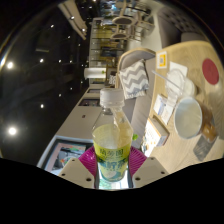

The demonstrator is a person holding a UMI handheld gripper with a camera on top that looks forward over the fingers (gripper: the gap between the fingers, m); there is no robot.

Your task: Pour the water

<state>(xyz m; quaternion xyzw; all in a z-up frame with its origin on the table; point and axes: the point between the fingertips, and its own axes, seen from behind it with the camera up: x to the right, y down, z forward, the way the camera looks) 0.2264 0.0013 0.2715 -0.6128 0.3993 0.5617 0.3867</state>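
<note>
Single view: camera rides on tongs (111, 168), faces forward along fingers, tilted, close to bottle (111, 140).

A clear plastic bottle (111, 140) with a white cap and a yellow-green label is seen upright between the two fingers of the gripper (112, 166), whose magenta pads (92, 158) are pressed against its lower sides. The bottle is held close to the camera. Beyond it, a light countertop (175, 150) is shown tilted, with a white cup (188, 116) to the right of the bottle and a grey-and-white zigzag-patterned box (134, 77) further back. Dark surroundings with small bright lights are seen to the left.
</note>
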